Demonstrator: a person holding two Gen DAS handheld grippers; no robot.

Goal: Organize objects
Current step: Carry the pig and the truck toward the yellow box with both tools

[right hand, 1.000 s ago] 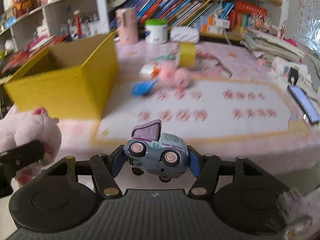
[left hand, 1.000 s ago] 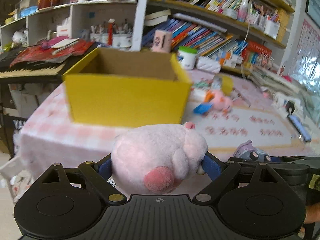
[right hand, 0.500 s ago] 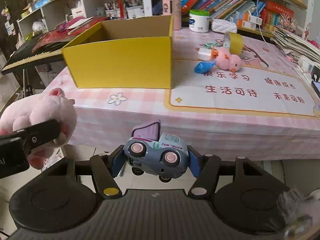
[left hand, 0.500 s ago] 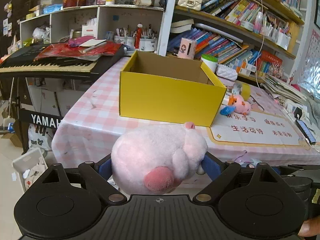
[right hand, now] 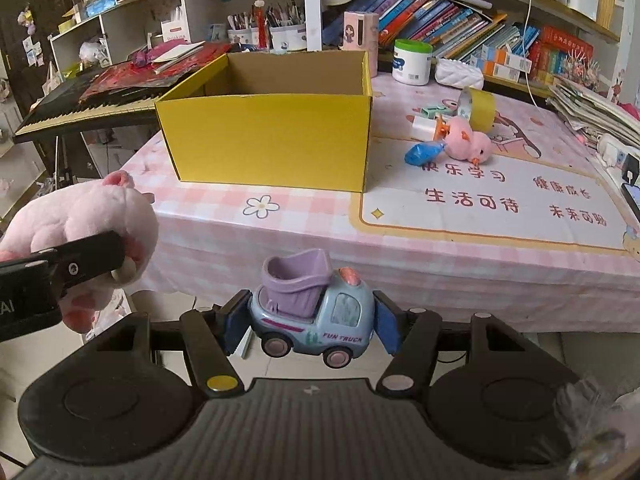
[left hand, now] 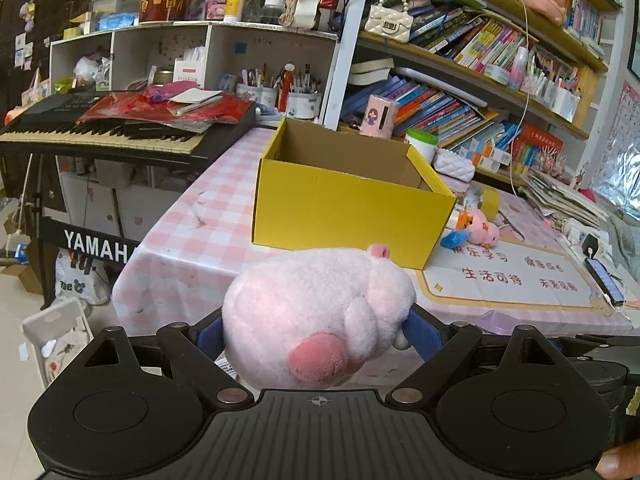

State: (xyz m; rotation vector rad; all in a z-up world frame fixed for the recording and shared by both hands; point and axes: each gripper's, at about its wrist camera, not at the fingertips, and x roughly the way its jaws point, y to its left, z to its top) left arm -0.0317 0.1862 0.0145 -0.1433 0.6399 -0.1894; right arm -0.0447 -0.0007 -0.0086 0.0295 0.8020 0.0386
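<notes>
My left gripper [left hand: 316,330] is shut on a pink plush pig [left hand: 316,316], held in the air in front of the table's near edge; the pig also shows at the left of the right wrist view [right hand: 80,224]. My right gripper [right hand: 310,324] is shut on a blue and purple toy truck [right hand: 314,316], also held off the table. An open yellow cardboard box [left hand: 348,200] [right hand: 272,136] stands on the pink checked tablecloth [right hand: 304,216], beyond both grippers. Its inside looks empty where visible.
A small pink plush chick [right hand: 468,144], a blue wrapped item [right hand: 424,153], a yellow tape roll [right hand: 478,106] and a white jar [right hand: 412,62] lie right of the box. A keyboard [left hand: 100,132] stands left of the table. Bookshelves [left hand: 460,92] line the back.
Both grippers have drawn back from the table with their toys, so the box looks farther away. The toy truck has turned upright in the right gripper.
</notes>
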